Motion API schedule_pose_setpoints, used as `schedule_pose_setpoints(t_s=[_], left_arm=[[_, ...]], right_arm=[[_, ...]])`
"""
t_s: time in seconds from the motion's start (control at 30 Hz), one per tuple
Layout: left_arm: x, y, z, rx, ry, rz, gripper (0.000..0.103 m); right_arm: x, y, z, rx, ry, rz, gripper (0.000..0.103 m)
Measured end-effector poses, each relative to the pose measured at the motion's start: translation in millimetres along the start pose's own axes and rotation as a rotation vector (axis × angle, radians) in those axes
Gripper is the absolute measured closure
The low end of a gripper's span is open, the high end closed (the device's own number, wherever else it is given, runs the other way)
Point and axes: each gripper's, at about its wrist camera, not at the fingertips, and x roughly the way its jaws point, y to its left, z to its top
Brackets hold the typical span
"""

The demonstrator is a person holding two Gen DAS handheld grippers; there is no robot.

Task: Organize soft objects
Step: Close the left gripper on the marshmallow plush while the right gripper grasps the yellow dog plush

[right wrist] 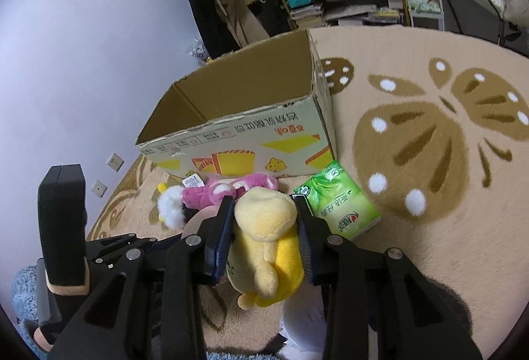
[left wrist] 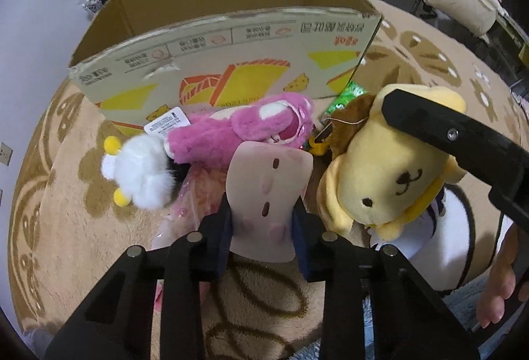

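My left claw is clenched on a flat, pale pink plush with small dark marks and rosy patches; my pads squeeze its lower part, and its bottom edge drops behind my own linkage, so what shape it really has I cannot tell. My right claw grips the yellow dog plush by the head, one pad pressed into each side. From the right wrist I see only the back of that head and a floppy ear; the face shows only in the left view, where my right claw's black arm crosses over the top of it.

Both toys sit low over the beige rug with its brown butterfly pattern, just in front of the open cardboard box, whose floor is hidden by its near wall. Against that wall lies a pink bear plush with a white label on it, and beside it a white fluffy toy with yellow tips, too blurred to identify. A green tissue pack lies on the rug at the box's right corner, near the dog; in the left view only a sliver of it peeps out. Something white below the dog is mostly covered, and I cannot say what it is
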Motion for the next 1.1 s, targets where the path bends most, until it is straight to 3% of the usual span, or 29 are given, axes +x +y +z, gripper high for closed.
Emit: schedule_pose_setpoints(t_s=[0.47,0.87,1.1], left_arm=[[-40,14,-6,-0.053,-0.118,0.061,0.072],[-64,26,-9,-0.066,-0.191,0.175,0.072],[-96,38,0,-0.072,-0.283,0.256,0.072]], right_arm=[[-28,1,-2,0.000,-0.106,-0.023,0.066],[-38,11,-5,-0.053,-0.132,-0.060,0.066],[-47,18,2,-0.098,-0.157,-0.111,0.066]])
